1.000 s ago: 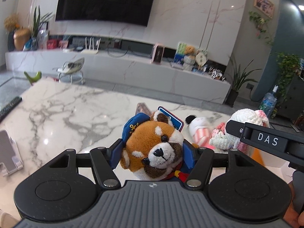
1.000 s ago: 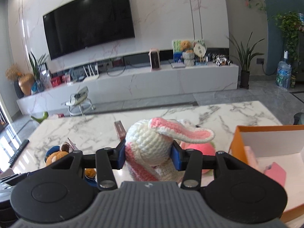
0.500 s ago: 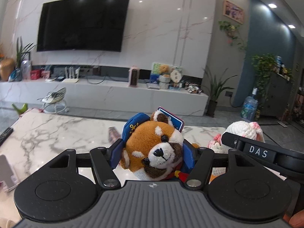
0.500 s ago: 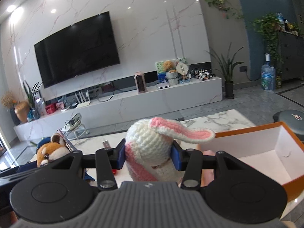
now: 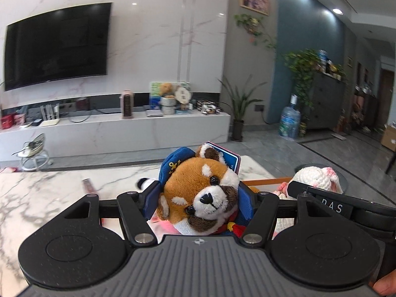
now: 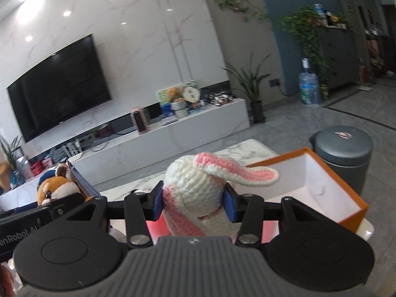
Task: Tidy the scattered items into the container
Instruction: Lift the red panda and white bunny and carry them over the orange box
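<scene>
Left wrist view shows the left gripper with its blue fingers pressed against both sides of a red panda plush, which wears a blue cap with a gold anchor and has a blue card tag behind its ear; the plush is lifted clear of the marble counter. To the right in that view, the right gripper carries a crocheted bunny, and a thin strip of the orange box edge appears between the two toys. A small dark strip-like item lies on the counter to the left, too blurred to identify. Right wrist view shows the right gripper's fingers clamped on the white and pink bunny, one long ear drooping to the right toward the box. The box, orange outside and white inside, stands open on the counter just to the right of the bunny, with its visible interior bare. The panda plush and left gripper appear at the left edge of this view. A grey round stool stands on the floor beyond the box.
</scene>
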The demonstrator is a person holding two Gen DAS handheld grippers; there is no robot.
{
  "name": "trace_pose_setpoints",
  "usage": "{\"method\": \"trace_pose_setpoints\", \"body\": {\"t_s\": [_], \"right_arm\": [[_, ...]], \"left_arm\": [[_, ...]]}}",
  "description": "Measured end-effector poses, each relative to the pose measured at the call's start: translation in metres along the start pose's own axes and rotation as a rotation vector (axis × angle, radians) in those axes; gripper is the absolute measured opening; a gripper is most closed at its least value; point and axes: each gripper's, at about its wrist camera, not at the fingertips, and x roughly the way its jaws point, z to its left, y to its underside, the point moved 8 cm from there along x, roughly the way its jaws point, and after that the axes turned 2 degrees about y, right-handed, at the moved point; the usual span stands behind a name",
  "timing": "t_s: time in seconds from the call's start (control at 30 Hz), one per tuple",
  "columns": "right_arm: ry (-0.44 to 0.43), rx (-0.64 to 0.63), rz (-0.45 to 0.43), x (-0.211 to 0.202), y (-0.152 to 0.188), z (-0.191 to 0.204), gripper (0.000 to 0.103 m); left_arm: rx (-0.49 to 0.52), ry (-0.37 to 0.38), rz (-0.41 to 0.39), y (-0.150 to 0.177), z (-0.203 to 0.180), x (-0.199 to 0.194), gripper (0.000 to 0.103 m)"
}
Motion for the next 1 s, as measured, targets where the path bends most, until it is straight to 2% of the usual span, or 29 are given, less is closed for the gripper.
{"method": "trace_pose_setpoints", "body": {"t_s": [0.43, 0.73, 1.0], "right_arm": [[0.123, 0.086, 0.012, 0.034, -0.014, -0.093, 0.051], [0.15, 0.153, 0.099, 0.076, -0.004, -0.131, 0.051], [0.168, 0.185, 0.197, 0.11, 0.016, -0.159, 0.053]], "left_arm": [[0.095, 0.081, 0.05, 0.0, -0.072, 0.06, 0.074], [0.149, 0.11, 0.129, 0.014, -0.103, 0.108, 0.074], [0.178, 0.137, 0.233, 0.045, -0.12, 0.14, 0.075]]}}
